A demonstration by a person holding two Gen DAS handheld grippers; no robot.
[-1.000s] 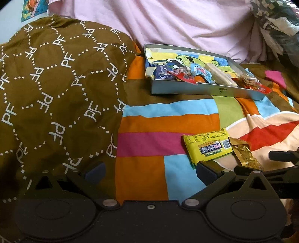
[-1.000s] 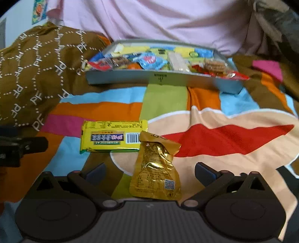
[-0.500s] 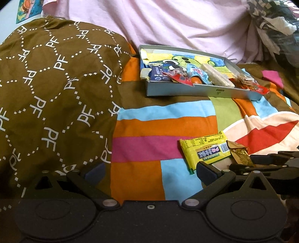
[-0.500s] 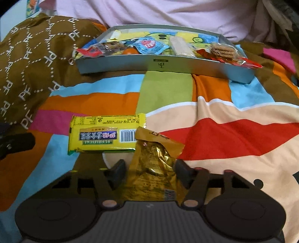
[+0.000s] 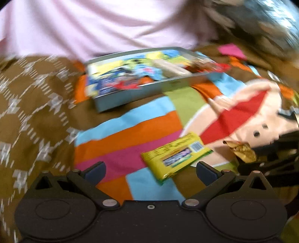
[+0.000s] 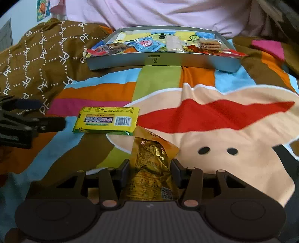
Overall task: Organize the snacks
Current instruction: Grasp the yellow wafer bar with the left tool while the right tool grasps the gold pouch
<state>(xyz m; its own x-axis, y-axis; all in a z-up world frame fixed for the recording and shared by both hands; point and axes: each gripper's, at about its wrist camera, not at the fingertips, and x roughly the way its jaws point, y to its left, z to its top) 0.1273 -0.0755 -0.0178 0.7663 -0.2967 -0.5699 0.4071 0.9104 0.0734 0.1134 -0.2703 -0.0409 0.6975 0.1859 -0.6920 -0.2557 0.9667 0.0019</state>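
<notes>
My right gripper (image 6: 150, 169) is shut on a gold foil snack pouch (image 6: 149, 164) and holds it just above the colourful blanket. A yellow wrapped snack bar (image 6: 106, 122) lies flat on the blanket just ahead and left of it. My left gripper (image 5: 150, 171) is open and empty, with the yellow bar (image 5: 176, 156) lying between its fingertips and slightly ahead. The gold pouch (image 5: 242, 150) shows at the right in the left wrist view, which is blurred. A grey tray (image 6: 196, 60) holding several snacks sits at the back.
A brown patterned blanket (image 6: 43, 61) rises on the left. A pink sheet (image 6: 168, 13) covers the back. The left gripper (image 6: 28, 121) shows at the left edge of the right wrist view. The striped cartoon blanket (image 6: 214, 115) lies between me and the tray.
My right gripper closed on the gold pouch and lifted it slightly. My left gripper swung right toward the yellow bar, blurring its view.
</notes>
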